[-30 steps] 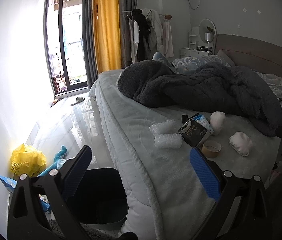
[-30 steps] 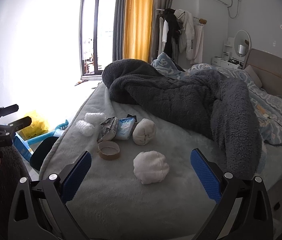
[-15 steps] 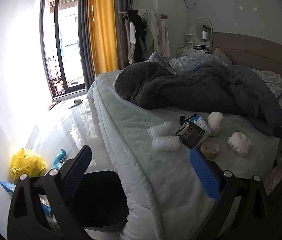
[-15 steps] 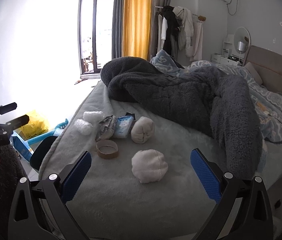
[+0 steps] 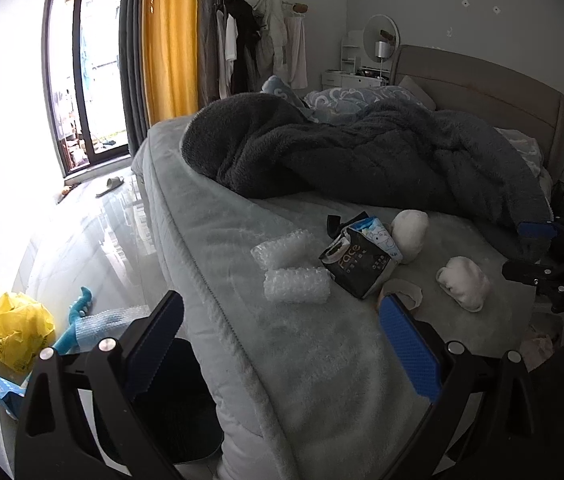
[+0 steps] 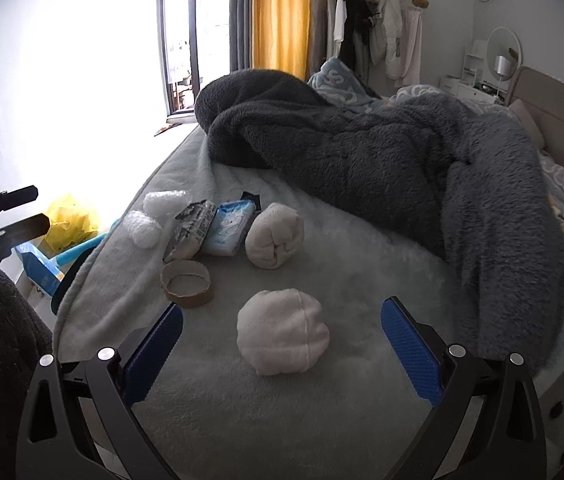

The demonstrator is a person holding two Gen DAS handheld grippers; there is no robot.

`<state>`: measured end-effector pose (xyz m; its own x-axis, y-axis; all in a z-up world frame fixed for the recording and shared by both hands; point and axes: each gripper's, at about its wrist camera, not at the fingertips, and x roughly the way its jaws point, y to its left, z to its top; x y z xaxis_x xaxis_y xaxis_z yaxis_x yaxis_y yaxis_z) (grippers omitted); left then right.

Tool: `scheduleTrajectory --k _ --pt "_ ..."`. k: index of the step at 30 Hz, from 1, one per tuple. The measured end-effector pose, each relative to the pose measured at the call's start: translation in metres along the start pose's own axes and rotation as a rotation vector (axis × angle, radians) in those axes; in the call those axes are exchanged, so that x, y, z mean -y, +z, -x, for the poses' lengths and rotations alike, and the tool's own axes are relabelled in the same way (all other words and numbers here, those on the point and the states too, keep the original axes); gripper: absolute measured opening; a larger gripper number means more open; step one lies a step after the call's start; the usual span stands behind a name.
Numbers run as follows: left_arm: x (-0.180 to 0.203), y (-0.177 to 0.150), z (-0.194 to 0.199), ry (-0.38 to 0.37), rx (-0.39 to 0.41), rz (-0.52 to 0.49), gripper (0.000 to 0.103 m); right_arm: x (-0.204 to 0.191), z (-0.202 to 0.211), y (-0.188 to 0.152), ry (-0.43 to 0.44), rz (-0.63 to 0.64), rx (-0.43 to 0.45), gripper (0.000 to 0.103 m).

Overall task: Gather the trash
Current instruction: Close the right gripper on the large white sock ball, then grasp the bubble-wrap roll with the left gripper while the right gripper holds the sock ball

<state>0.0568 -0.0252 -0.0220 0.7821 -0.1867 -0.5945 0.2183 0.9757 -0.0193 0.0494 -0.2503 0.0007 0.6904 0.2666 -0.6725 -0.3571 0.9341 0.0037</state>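
In front of my right gripper (image 6: 281, 344), on the grey bed cover (image 6: 362, 264), lies a white rolled cloth bundle (image 6: 283, 331), between the two blue pads; the jaws stand wide apart and hold nothing. Beyond it and a little to the left I see an empty cardboard tape ring (image 6: 187, 283), and behind the ring a black crumpled packet (image 6: 191, 229) touching a light blue tissue pack (image 6: 229, 227). A second white bundle (image 6: 275, 236) stands just beside the tissue pack, on its right. Two pieces of bubble wrap (image 6: 145, 229) lie further left, near the edge of the bed. My left gripper (image 5: 280, 344) is also wide open and empty, and it hangs over the edge of the bed; ahead of it lie the same bubble wrap pieces (image 5: 297, 285) and the black packet (image 5: 356, 266). Below its left finger stands a dark bin (image 5: 186, 408) on the floor, close to the mattress. Far left of it, by the wall, there is a yellow plastic bag (image 5: 18, 330). A dark fluffy blanket (image 6: 382, 160) covers the far part of the bed.
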Motion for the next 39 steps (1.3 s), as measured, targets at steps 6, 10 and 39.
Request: scheduleTrajectory --k 6,10,39 --pt "-0.006 0.001 -0.036 -0.058 -0.077 -0.009 0.099 0.011 -0.026 -0.008 0.048 -0.029 -0.045 0.100" --pt "-0.014 0.003 -0.054 -0.108 -0.095 0.039 0.099 0.015 -0.047 -0.010 0.076 -0.036 -0.094 0.100" --pt "-0.008 0.005 -0.115 -0.225 -0.165 0.008 0.081 0.021 -0.050 0.022 0.097 -0.150 -0.023 0.064"
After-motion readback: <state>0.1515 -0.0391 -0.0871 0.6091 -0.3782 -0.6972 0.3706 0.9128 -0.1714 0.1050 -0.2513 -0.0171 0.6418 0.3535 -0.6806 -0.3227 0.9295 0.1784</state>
